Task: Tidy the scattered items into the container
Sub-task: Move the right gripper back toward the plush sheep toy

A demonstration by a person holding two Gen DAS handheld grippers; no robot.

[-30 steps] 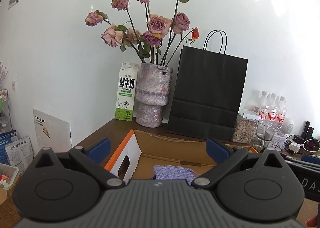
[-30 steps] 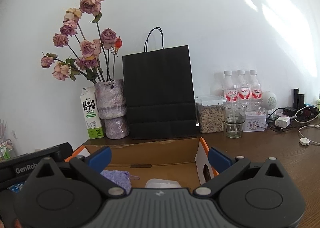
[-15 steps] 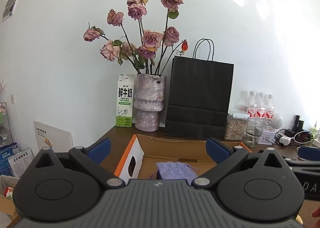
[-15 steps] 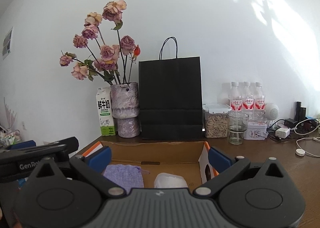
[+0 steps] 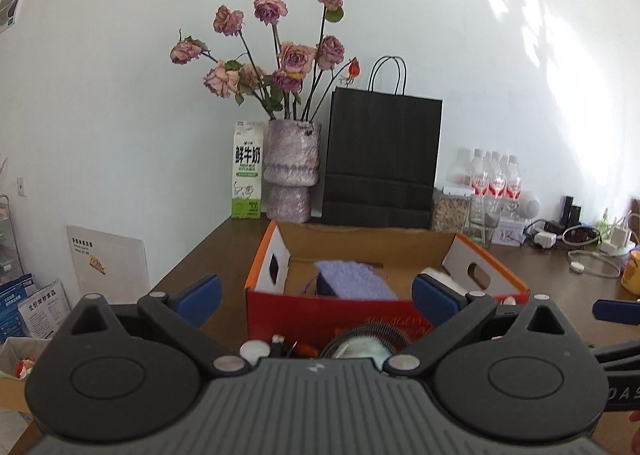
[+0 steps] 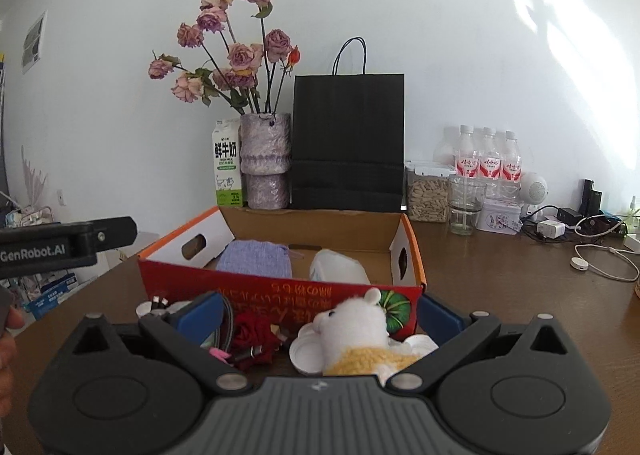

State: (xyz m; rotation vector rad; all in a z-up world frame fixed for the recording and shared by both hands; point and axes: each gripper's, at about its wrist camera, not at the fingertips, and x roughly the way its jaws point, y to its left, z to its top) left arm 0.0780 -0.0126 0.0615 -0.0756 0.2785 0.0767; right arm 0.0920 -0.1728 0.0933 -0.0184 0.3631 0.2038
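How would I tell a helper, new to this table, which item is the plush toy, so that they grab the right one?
Find the cardboard box with the red front wall on the wooden table. Just in front of that wall, toward its right end, the plush toy sits between the right gripper's open fingers. It is white and fluffy with a yellow body, unlike the dark red bundle at its left.
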